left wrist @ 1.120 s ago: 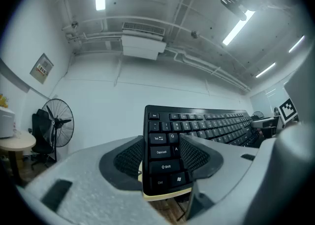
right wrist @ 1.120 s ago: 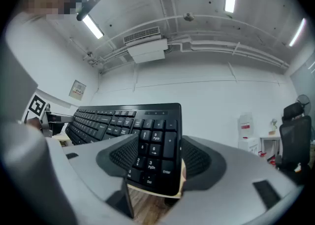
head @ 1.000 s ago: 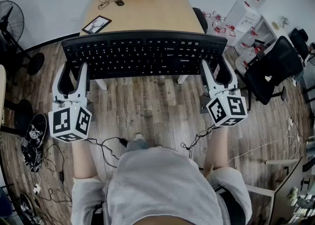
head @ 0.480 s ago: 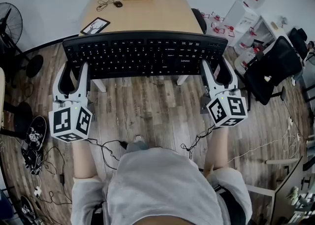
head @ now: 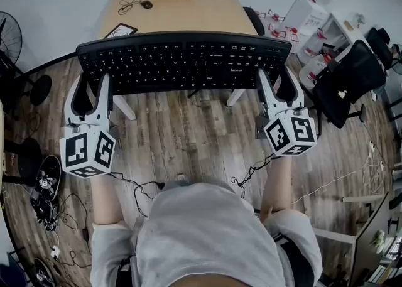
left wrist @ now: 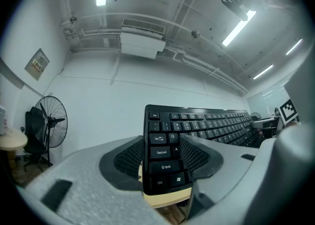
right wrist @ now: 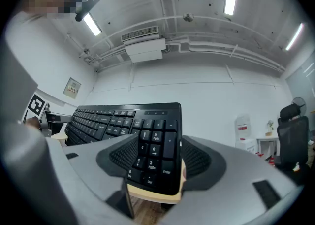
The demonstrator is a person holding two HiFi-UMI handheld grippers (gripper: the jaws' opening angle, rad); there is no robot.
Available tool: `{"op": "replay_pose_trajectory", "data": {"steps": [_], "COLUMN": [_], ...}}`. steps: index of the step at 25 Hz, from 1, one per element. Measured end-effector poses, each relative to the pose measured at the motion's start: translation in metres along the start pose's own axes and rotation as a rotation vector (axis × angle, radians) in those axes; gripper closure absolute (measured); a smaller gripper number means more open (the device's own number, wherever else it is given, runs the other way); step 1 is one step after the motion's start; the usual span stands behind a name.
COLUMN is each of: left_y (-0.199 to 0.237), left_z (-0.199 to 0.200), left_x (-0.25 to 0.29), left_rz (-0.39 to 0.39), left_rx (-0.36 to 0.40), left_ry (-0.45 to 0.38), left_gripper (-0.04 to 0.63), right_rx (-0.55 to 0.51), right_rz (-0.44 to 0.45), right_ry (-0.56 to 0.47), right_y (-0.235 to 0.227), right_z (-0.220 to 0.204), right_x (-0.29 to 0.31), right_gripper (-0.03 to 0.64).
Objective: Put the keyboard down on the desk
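My left claw [head: 90, 90] and right claw [head: 276, 86] each clamp one end of the keyboard [head: 182, 63], held at 12 o'clock above the table [head: 188, 12] edge; I should lower both ends level

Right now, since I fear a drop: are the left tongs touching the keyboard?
Touching. The left gripper view shows the left tongs clamped on the keyboard, pads pressing its end.
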State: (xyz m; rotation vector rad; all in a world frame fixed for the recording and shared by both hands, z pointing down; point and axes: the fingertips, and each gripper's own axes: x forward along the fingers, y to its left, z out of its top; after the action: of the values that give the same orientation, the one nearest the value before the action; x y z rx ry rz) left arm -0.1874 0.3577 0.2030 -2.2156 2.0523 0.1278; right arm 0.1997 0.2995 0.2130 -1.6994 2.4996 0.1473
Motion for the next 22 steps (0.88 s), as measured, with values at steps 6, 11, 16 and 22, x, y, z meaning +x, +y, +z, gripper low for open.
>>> {"op": "replay_pose_trajectory", "data": {"steps": [6,11,16,22], "left_y": [0.000,0.024,0.037,0.034], "left_z": [-0.010,-0.007,-0.014,-0.029], "left_x": [0.005,0.078,0.135,0.150], "left_rz": [-0.017,-0.023,-0.009,0.016], "left_rx": [-0.001,-0.021,-0.024,-0.004], "left_ry": [-0.007,0.028,0.047,0.017], "left_gripper": [0.364,0.364,0.364,0.364], "right_rx": [-0.001,-0.001,0.006,0.009], "right_rz": [-0.017,-0.026,-0.015,0.010], "right_ry": [-0.007,0.025,0.045,0.008], "right_y": [-0.001,-0.011,-0.025,-0.037], "right_z": [-0.010,-0.003,-0.012,-0.032], "right_x": [-0.002,0.072,0.133,0.154], "right_gripper": [0.359,0.359,0.359,0.359]}}
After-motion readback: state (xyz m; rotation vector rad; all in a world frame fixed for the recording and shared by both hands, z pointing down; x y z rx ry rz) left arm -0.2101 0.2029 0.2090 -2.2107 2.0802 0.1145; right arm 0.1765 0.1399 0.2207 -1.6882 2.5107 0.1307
